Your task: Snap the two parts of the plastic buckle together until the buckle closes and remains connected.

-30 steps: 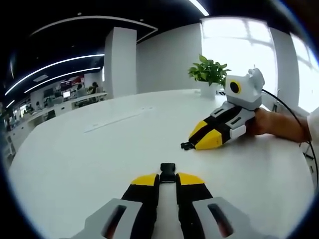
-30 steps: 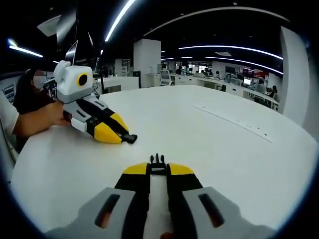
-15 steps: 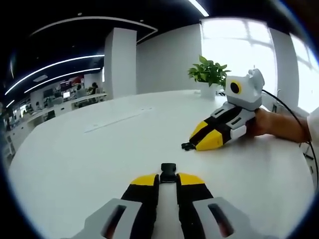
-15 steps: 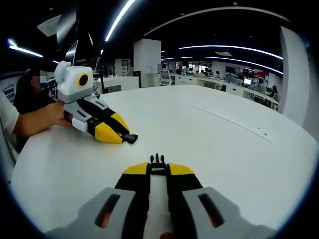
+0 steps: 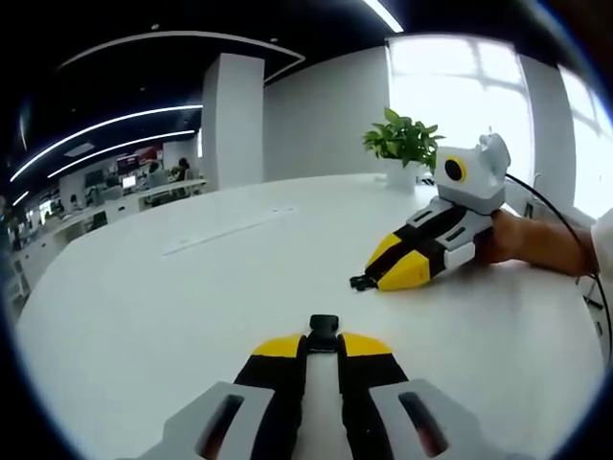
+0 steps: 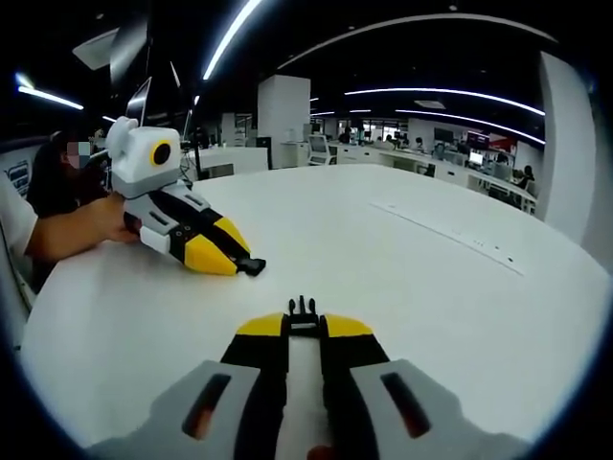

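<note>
Two handheld grippers rest low over a broad white round table (image 5: 192, 287), facing each other across a stretch of bare tabletop, with an open-plan office and ceiling light strips behind. In the left gripper view, the left gripper (image 5: 323, 343) rises from the bottom edge, its yellow-tipped black jaws drawn nearly together and pinching the socket half of the black buckle (image 5: 324, 331), which sticks out just past the tips and sits at or just above the table surface. Farther off to the right in that view lies the right gripper (image 5: 367, 282), held by a person's hand (image 5: 517, 240), tips down on the table. A potted green plant (image 5: 402, 142) stands behind it near a bright window.

In the right gripper view, the right gripper's (image 6: 304, 324) own jaws are likewise almost closed, clamping the pronged half of the buckle (image 6: 304, 314), whose small black prongs point forward beyond the yellow tips. The left gripper (image 6: 248, 265) shows at the left of this view, its nose on the table, with the socket half (image 6: 252, 265) poking from its tips. Both buckle halves are well apart, each held in its own gripper, not joined
</note>
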### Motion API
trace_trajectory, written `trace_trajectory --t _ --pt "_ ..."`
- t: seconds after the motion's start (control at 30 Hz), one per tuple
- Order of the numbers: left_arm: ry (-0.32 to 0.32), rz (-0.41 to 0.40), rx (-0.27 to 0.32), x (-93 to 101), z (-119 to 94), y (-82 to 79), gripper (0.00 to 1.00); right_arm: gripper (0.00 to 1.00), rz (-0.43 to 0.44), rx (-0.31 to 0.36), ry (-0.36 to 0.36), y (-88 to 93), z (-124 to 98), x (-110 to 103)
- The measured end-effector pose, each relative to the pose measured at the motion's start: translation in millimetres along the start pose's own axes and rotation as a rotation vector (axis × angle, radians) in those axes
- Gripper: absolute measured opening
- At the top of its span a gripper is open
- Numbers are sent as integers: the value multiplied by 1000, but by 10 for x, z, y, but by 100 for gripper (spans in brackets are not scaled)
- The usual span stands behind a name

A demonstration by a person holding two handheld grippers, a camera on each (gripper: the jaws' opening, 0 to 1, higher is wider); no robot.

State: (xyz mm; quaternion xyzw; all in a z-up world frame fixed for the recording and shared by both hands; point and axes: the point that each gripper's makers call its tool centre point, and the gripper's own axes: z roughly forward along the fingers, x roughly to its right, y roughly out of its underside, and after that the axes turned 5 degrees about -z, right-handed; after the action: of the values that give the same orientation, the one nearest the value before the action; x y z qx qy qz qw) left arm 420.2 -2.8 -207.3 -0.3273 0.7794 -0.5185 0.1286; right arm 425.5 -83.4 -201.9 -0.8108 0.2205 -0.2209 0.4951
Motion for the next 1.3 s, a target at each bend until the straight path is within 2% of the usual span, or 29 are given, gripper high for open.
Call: trace_trajectory --t 0.27,0.6,0.7,0.97,1.1,1.23,1.3 --pt "19 2 6 43 -19 -20 12 13 12 13 -17 -27 -57 -14" --pt "32 -5 20 48 -63 -53 12 13 24 4 -41 27 -130 -31" --pt "42 -5 24 64 -109 -55 12 13 56 23 -65 10 -168 -72" --pt "58 -15 42 129 -172 -60 12 13 70 31 -60 30 -269 -98" --pt "59 9 38 217 -206 -45 12 13 67 23 -58 34 -321 -141" --pt "33 76 23 305 -262 -36 12 13 57 31 -60 -30 -385 -240" --pt "36 81 25 363 -291 -37 12 13 51 36 -61 -62 -414 -283"
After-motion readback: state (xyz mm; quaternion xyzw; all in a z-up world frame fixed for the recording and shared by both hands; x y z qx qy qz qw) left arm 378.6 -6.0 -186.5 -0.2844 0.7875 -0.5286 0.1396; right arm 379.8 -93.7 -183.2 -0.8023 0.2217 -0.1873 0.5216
